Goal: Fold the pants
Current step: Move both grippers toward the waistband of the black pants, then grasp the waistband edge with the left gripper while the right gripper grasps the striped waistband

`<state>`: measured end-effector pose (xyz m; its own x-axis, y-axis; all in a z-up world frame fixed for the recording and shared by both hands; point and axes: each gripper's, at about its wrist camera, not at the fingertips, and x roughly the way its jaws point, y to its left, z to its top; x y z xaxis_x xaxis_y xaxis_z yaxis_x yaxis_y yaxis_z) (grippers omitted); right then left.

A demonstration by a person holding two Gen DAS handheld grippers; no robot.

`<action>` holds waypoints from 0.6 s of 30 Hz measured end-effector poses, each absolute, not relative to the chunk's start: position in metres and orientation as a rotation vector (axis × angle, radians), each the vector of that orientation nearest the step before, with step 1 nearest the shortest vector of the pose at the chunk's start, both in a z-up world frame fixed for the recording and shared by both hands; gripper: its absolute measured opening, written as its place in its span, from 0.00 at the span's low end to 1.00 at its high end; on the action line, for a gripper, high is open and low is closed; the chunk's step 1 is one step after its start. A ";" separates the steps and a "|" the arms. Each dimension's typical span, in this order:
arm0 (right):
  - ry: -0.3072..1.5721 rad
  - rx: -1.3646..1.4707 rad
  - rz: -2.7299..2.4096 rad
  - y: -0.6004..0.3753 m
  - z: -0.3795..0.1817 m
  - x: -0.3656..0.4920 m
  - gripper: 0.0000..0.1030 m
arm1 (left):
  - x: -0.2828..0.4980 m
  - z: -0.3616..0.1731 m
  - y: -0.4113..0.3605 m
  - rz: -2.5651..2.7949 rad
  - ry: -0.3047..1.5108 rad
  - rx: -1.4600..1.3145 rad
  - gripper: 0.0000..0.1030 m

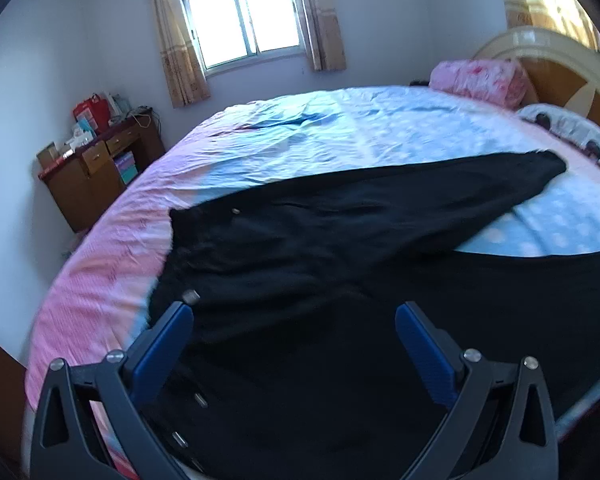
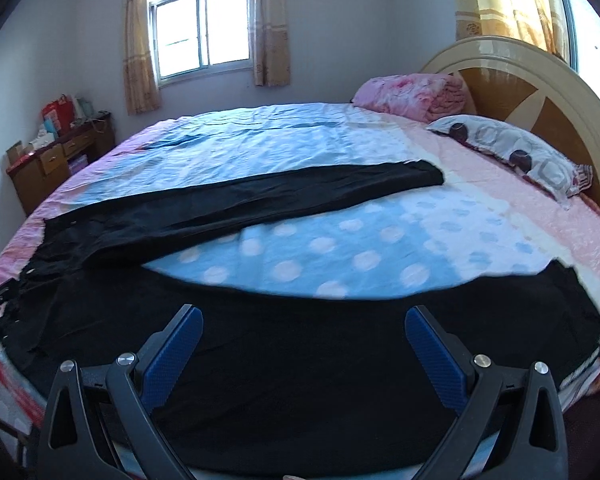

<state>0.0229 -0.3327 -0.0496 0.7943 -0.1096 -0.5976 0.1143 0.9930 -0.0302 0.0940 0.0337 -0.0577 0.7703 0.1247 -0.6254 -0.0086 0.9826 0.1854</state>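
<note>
Bedroom bed (image 2: 480,216) under spread black pants (image 2: 260,360), pillow (image 2: 540,160) beyond, both hand-held grippers (image 1: 294,316) (image 2: 304,320) wide, empty.

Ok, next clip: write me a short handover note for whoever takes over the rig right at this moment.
Left gripper: open, holding nothing, above the waist end of the black pants.
Right gripper: open, holding nothing, above the near leg.
Pants lie spread flat on the bed, legs splayed apart: far leg angles toward the pillow, near leg runs along the front edge.
Done: pants laid out. No fold is visible yet.
Left: probably bring one leg over the other, then fold lengthwise.
</note>
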 end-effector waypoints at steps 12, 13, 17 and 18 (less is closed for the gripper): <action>0.721 -0.004 -0.220 -0.462 -0.012 0.172 0.99 | 0.239 -0.063 0.131 0.232 0.765 0.177 1.00; 0.730 0.008 -0.220 -0.471 -0.012 0.184 0.99 | 0.250 -0.067 0.137 0.231 0.784 0.168 1.00; 0.773 0.018 -0.240 -0.504 -0.014 0.243 0.99 | 0.281 -0.082 0.154 0.263 0.829 0.186 1.00; 0.790 0.028 -0.249 -0.516 -0.015 0.263 0.99 | 0.287 -0.085 0.159 0.267 0.842 0.186 1.00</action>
<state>0.2628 -0.5157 -0.0153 0.6764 -0.2109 -0.7057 0.2317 0.9704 -0.0679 0.2873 0.1591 -0.0855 0.6356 0.3051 -0.7092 -0.1587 0.9506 0.2667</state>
